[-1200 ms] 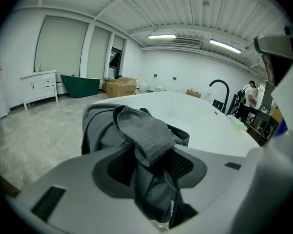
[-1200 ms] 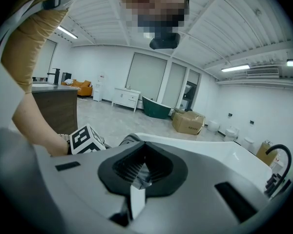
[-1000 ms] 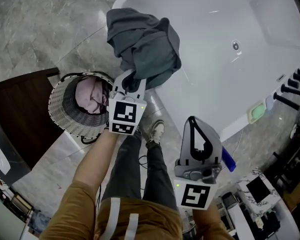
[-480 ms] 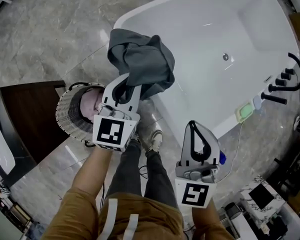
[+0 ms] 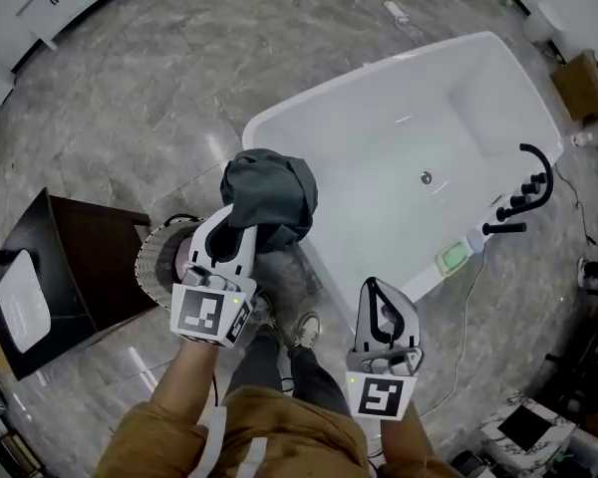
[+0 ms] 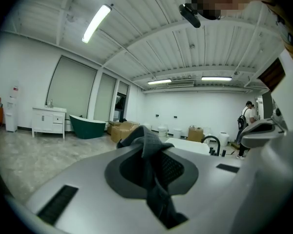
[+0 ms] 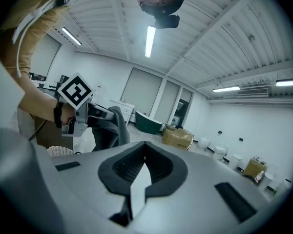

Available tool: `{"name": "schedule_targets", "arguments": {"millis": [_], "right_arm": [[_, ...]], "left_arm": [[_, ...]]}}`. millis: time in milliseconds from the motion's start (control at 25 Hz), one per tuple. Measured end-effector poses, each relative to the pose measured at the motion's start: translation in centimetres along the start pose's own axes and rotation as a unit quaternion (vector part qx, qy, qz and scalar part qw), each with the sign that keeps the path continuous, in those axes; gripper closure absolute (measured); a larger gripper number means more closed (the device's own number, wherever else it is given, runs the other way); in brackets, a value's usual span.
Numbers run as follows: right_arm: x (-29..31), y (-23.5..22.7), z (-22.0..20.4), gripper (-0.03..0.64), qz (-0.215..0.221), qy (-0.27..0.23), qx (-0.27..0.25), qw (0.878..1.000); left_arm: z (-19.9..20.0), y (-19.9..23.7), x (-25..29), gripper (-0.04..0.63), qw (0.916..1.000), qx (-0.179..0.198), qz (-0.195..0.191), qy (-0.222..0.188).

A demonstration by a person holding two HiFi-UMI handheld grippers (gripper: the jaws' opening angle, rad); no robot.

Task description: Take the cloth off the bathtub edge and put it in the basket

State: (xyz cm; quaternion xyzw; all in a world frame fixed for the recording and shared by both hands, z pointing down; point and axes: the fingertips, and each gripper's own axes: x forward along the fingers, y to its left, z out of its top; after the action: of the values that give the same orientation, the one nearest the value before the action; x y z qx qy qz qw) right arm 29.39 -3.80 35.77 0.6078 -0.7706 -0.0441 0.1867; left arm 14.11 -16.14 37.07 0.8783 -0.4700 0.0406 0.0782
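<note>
The left gripper (image 5: 244, 229) pinches the grey cloth (image 5: 269, 189) tight, up in the air, and the basket (image 5: 146, 265) sits just below, on this gripper's left side.

Dark wooden stand (image 5: 90, 257) left; black faucet (image 5: 505, 228); green pad (image 5: 452, 258); cardboard box (image 5: 585, 83).

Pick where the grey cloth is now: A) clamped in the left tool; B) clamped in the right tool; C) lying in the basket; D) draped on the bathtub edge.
A: the left tool is shut on the grey cloth, while the right tool holds nothing.
</note>
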Motion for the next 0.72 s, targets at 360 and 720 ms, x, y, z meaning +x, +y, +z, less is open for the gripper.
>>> {"name": "schedule_targets", "arguments": {"millis": [360, 720], "right_arm": [[-4.7, -2.0, 4.5, 0.612, 0.000, -0.024, -0.014, 1.000], [-7.3, 0.0, 7.8, 0.612, 0.029, -0.052, -0.048, 0.997]], "left_arm": [[9.1, -2.9, -5.2, 0.565, 0.9983, 0.044, 0.007, -0.036], [15.3, -2.9, -12.0, 0.566, 0.9938, 0.057, 0.039, -0.087]]}}
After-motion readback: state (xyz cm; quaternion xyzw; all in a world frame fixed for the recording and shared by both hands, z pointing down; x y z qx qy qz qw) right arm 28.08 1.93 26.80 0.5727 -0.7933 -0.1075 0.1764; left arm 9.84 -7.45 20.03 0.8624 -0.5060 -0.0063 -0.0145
